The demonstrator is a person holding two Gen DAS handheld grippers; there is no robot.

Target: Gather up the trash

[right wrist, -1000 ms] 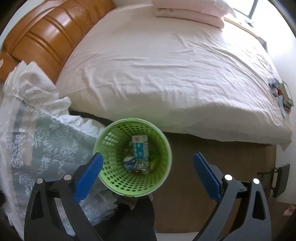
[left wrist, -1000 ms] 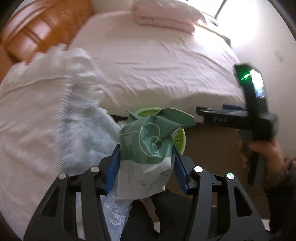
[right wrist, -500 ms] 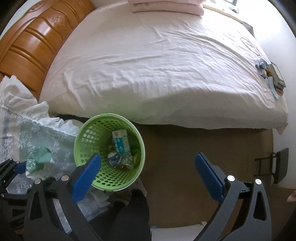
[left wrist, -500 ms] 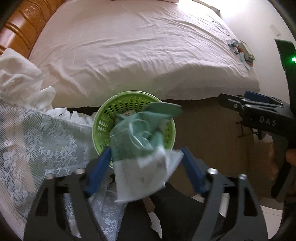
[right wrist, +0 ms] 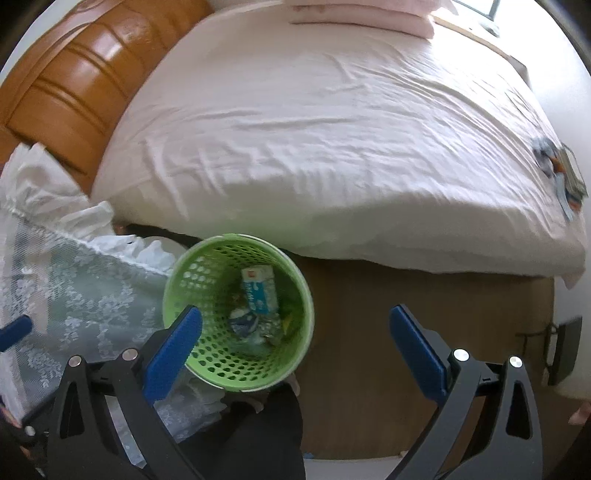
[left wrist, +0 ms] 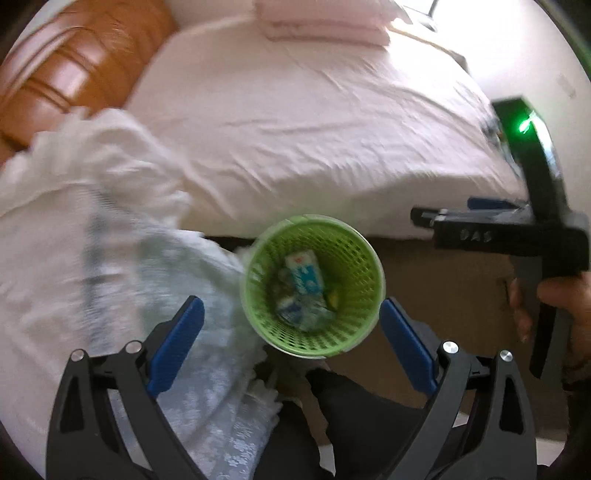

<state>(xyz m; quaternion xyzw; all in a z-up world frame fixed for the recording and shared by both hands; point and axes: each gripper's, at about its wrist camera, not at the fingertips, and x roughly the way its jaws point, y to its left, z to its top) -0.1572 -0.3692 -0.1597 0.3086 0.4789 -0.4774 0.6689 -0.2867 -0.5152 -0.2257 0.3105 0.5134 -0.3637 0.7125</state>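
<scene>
The left tongs (left wrist: 291, 345) point steeply down over a green basket (left wrist: 364, 254) that stands on the wooden floor (left wrist: 443, 288), at the foot of the side edge of the bed (left wrist: 314, 122). Their jaws are opening wide, and no thing is between the blue pads (left wrist: 177, 343); only the basket shows in the gap, far below. The trash (left wrist: 304, 273) lies at the bottom of the basket: a white and blue carton with some crumpled wrappers under it.

The right tongs (right wrist: 295, 350) also hang spread above the floor, with nothing between their pads. In this view the basket (right wrist: 184, 280) sits under the left pad, not in the middle of the gap.

The left wrist view alone shows the right tool from the side (left wrist: 509, 236), black, with a green light on top, and the hand (left wrist: 554, 310) that grips its handle. This view is quite blurred.

The right wrist view is sharper. It alone shows a small pile of colourful papers (right wrist: 561, 177) near the far right edge of the bed. A blue tip (right wrist: 14, 332) shows at its left border.

Both views show the pink sheet, the folded pink pillows (right wrist: 362, 14) at the far end, the orange wooden headboard (right wrist: 77, 85) and a white lace cloth (right wrist: 74, 302) just beside the basket.
</scene>
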